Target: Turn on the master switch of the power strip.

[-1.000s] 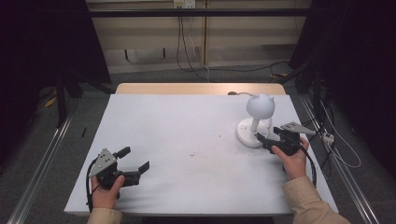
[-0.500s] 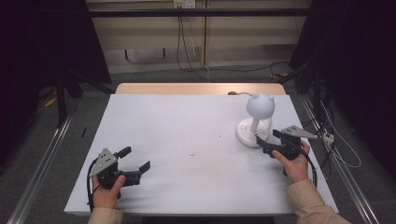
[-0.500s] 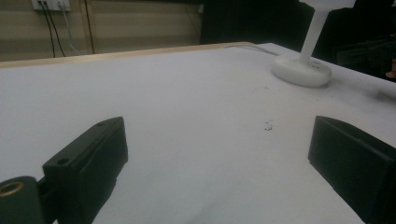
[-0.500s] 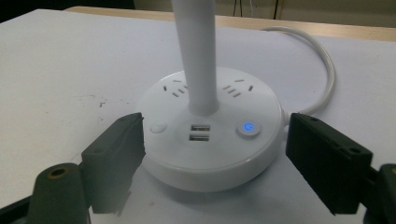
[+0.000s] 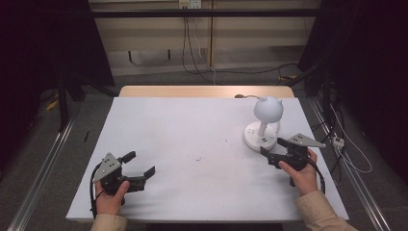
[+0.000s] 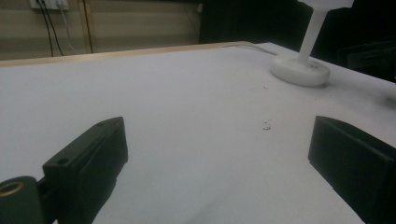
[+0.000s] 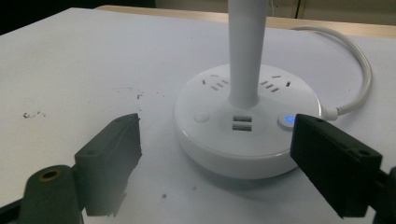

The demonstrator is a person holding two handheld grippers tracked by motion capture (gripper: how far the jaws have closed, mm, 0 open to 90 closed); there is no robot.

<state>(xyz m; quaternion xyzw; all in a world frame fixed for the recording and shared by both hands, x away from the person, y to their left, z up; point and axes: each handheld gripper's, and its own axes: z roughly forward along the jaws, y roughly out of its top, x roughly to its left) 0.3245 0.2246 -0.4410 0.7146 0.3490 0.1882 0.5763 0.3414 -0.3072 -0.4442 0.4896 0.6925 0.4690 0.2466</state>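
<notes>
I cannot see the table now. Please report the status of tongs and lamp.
Both tongs open: left tongs idle near front-left, right tongs just short of lamp base. Lamp upright, blue button lit. Nothing in the way.

Black hand-held gripper [image 5: 142, 165] pair, grey plates, beige sleeves [image 5: 321, 211].

White plastic desk lamp with round cat-eared head [image 5: 268, 109], upright on a slim stem, round base [image 7: 247, 125] with sockets, two USB ports, blue-lit button [image 7: 287, 120], white cord [image 7: 359, 70], right side of white surface [image 5: 192, 144]
</notes>
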